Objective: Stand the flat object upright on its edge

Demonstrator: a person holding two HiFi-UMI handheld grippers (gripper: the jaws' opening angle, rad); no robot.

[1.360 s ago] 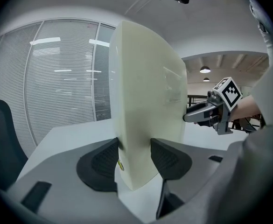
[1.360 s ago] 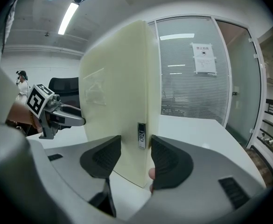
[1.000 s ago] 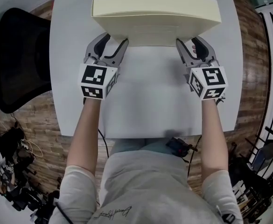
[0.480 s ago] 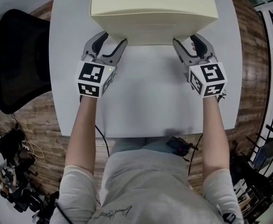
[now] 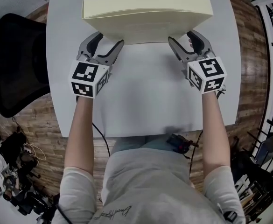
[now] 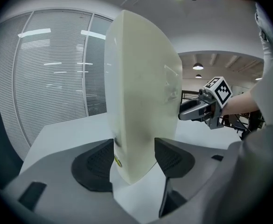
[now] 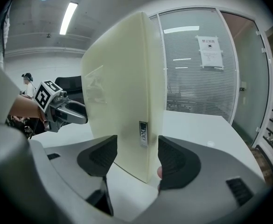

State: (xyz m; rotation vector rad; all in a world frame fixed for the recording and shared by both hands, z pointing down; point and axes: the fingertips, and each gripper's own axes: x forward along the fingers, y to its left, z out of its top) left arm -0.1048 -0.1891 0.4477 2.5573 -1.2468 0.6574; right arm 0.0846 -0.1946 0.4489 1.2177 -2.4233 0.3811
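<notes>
The console (image 5: 148, 13) stands upright on its long edge at the far side of the table (image 5: 145, 92), so the task looks all but done. The left tongs (image 5: 107, 40) and right tongs (image 5: 182, 37) each straddle one lower end of it. That placement would steady it against tipping either way.

Both pairs of jaws have just been opening. An end of the console sits between each pair, but the pads do not press on it, and a gap shows on at least one side. Neither pair grips, and the console appears to rest on the table alone.

It is a slab of smooth, matt cream plastic with gently bowed broad faces and rounded edges. A small dark label (image 7: 143, 133) runs down one narrow end. The pads are black with a fine ribbed grain. The table is plain, smooth white.
</notes>
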